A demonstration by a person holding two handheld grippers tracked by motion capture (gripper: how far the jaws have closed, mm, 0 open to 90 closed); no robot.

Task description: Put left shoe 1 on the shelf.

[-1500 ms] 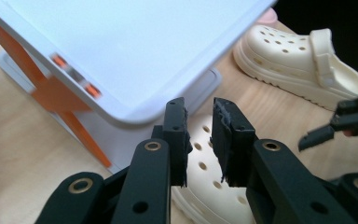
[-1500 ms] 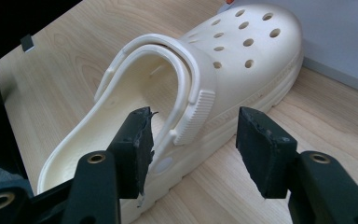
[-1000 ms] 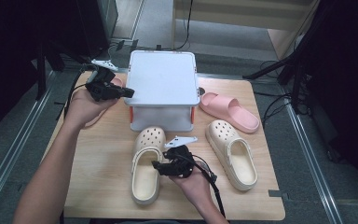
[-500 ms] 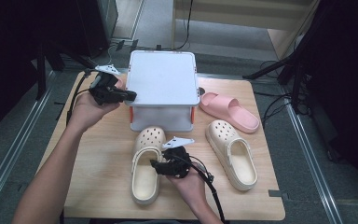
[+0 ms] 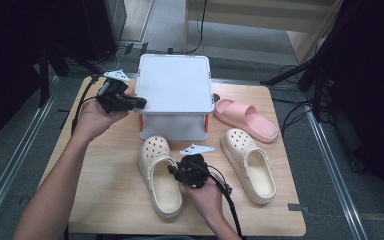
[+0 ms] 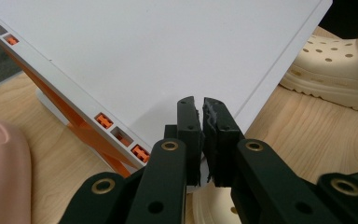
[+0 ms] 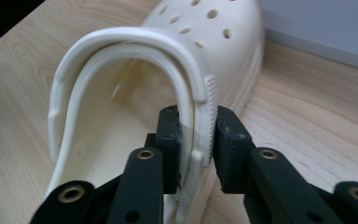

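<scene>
A cream clog (image 5: 160, 175) lies on the wooden table (image 5: 105, 170) in front of a white lidded box (image 5: 175, 82). My right gripper (image 5: 172, 170) reaches in from the clog's right side. Its jaws have just been closing, and in the right gripper view the right gripper (image 7: 196, 122) has its pads pressed on both faces of the clog (image 7: 135, 84) side wall, at the ribbed strap end. My left gripper (image 5: 141, 103) is shut at the box's left edge. In the left gripper view the left gripper (image 6: 201, 105) has its tips over a corner of the lid (image 6: 144, 51).
A second cream clog (image 5: 250, 165) lies at the right front of the table, and a pink slide (image 5: 247, 118) lies beyond it beside the box. The box has orange latches (image 6: 105, 120) under its lid. Black stands and cables surround the table.
The right gripper's jaws went from wide open to closed on the clog's side wall. The left gripper moved right, up to the box's lid edge.
</scene>
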